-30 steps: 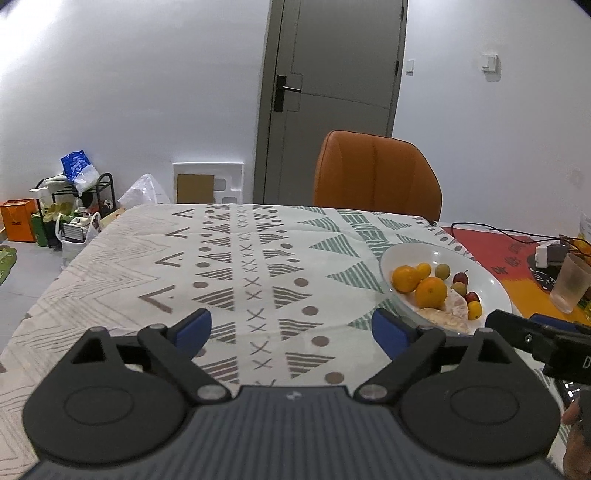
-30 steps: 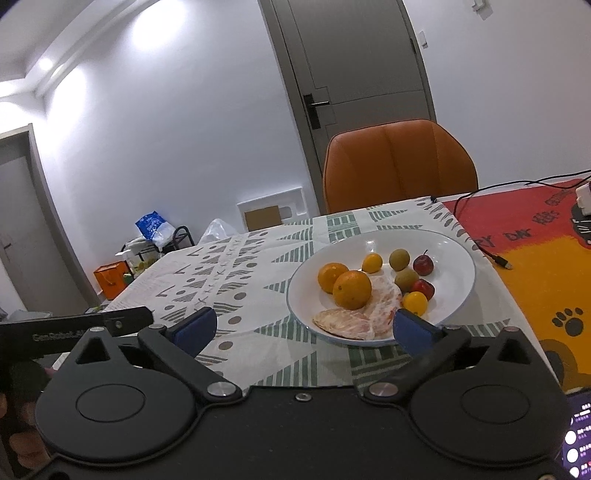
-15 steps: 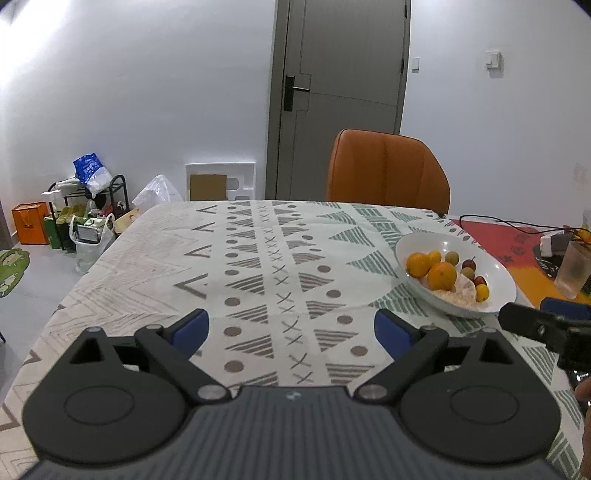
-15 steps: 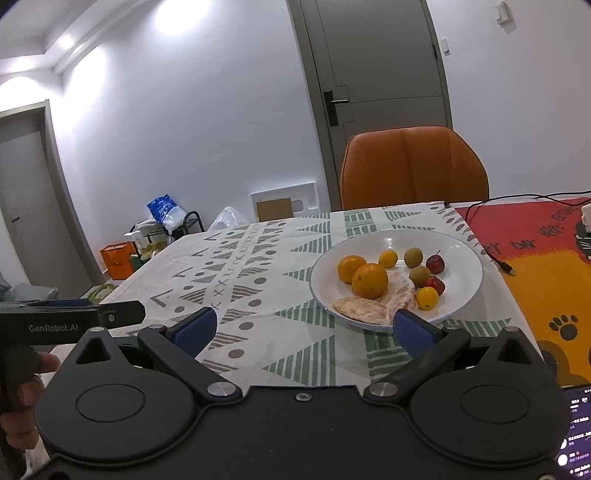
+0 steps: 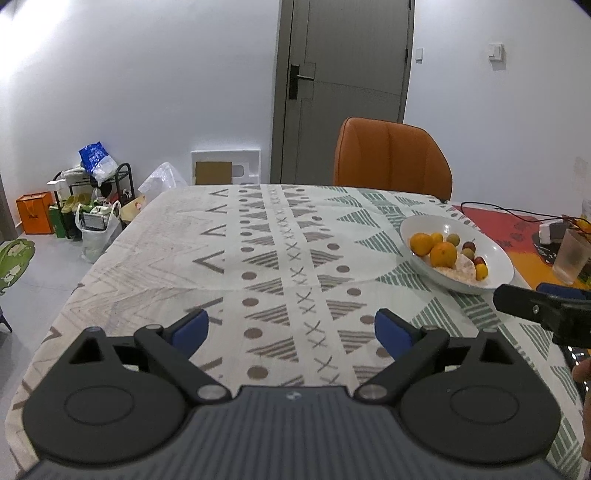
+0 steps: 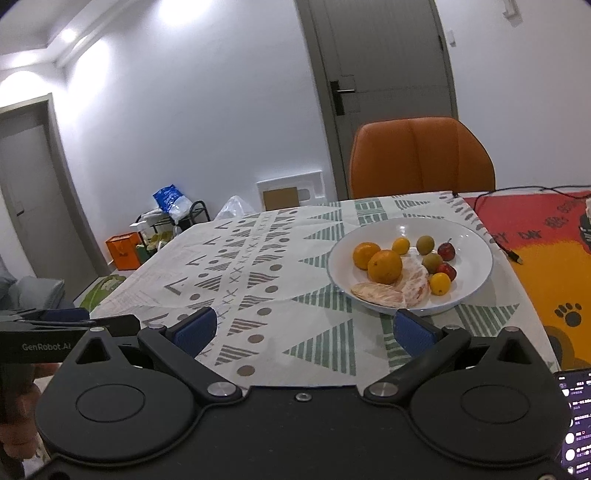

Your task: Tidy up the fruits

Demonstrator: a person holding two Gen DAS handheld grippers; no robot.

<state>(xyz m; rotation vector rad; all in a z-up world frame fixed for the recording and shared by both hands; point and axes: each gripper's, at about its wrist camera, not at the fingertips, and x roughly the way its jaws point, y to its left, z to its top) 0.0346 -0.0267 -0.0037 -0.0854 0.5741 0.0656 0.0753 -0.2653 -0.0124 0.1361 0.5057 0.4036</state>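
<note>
Our right gripper and left gripper both hold their fingers wide apart, empty. The fruit plate sits far right of them.

Cool, even indoor light falls from ceiling lamps that flare white on the wall, shadows on the surface stay soft, focus is fairly sharp, and fisheye curvature bends the door and darkens the corners.
</note>
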